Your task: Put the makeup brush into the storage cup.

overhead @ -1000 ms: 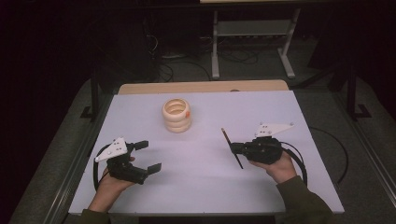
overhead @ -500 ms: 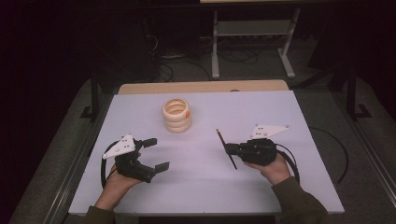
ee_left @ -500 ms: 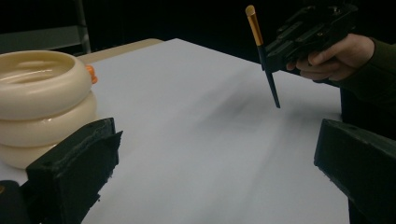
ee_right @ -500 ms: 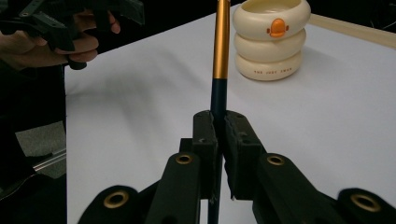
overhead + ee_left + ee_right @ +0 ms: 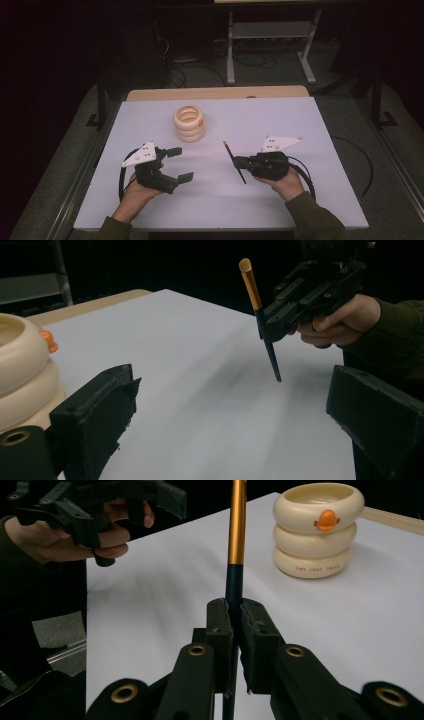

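Your right gripper (image 5: 239, 164) sits at four o'clock on the table, jaws clamped on a slim dark brush (image 5: 234, 161) with a gold ferrule. Nothing lies between it and your left gripper (image 5: 179, 163) at eight o'clock, whose empty jaws stand wide and have just been closing slightly. Farther off, at twelve o'clock, the cream stacked-ring pot (image 5: 189, 122) stands on the white table (image 5: 300, 130); beyond it the room is dark.

Glossy cream plastic container (image 5: 318, 529), matt white table (image 5: 310, 125), metallic-gold brush (image 5: 235, 545) ferrule.
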{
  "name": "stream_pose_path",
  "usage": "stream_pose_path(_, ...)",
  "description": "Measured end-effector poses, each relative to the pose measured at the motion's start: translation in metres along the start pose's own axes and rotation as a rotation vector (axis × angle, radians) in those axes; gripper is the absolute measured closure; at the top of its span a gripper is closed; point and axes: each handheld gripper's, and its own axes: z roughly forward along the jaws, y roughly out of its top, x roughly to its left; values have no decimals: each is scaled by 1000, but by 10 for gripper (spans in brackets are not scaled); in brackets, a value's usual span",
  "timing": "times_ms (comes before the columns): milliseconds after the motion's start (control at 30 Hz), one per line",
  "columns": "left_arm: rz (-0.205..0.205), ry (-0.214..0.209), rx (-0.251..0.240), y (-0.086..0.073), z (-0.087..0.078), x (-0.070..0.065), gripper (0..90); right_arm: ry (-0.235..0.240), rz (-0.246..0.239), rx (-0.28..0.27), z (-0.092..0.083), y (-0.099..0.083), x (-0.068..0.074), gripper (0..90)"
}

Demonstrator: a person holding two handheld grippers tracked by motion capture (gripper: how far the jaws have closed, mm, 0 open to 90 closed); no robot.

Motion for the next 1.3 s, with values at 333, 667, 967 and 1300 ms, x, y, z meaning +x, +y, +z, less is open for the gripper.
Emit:
stream_pose_path(333, 14, -19, 7, 6, 12, -4, 146, 29, -17, -19, 10, 2, 6, 828)
stream_pose_path(667, 20, -55, 0, 11, 23, -9, 255, 50, -22, -19, 18, 2, 13, 827)
stream_pose_path(967, 20, -76, 2, 14, 32, -12, 352, 57, -29, -29, 23, 1, 17, 828)
stream_pose_path(1300, 18, -94, 10, 15, 39, -13, 472, 71, -32, -29, 30, 1, 21, 828)
